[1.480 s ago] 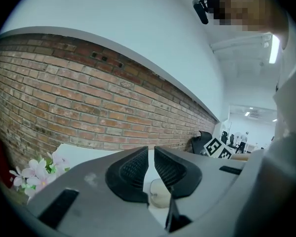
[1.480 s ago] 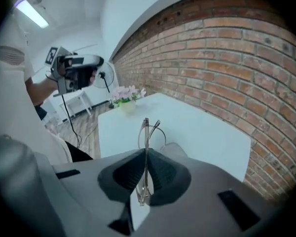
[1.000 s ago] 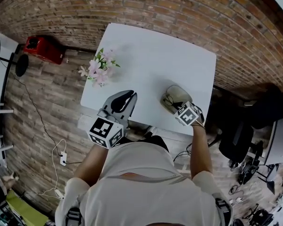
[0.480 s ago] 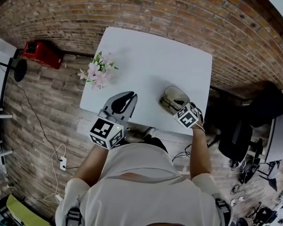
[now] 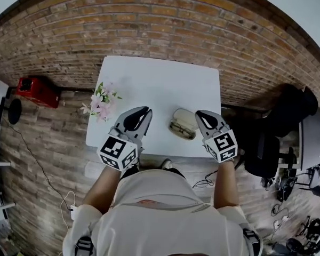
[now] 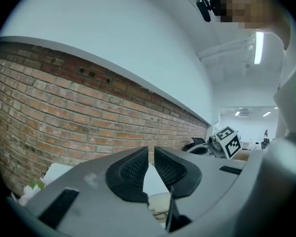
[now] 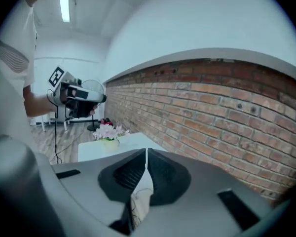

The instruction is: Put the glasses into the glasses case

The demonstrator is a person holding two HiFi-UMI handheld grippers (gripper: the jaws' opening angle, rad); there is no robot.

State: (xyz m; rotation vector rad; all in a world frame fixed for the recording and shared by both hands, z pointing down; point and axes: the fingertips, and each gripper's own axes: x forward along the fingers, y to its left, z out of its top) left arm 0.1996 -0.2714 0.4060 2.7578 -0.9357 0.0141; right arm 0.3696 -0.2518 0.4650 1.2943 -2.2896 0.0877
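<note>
Brick fills most of my head view: a brick wall (image 5: 149,20) runs past the far edge of the white tabletop (image 5: 160,81), and a red box (image 5: 37,88) sits on the floor (image 5: 42,137) off to the left, well apart from the work. At the tabletop's left edge I see a bunch of pink flowers (image 5: 100,103). The glasses case (image 5: 184,120) lies open near the near edge, between my two tools, and the glasses (image 5: 181,130) lie inside it, dark frame against the pale lining, on the side closer to me. My left hand-held gripper (image 5: 145,112) hangs just left of the case, not touching it; through its own camera I see it pointing about level toward the wall, its jaws drawn nearly together with only a thin slit and nothing between them. My right hand-held gripper (image 5: 200,114) hangs just right of the case, also clear of it; its jaws are closing, all but meeting at the tips, and they hold nothing. Both gripper views catch the open case low in the picture, beneath the jaws. Each tool's marker cube (image 5: 117,152) sits at the end nearest me, and the person's arms reach to them from the bottom of the picture
</note>
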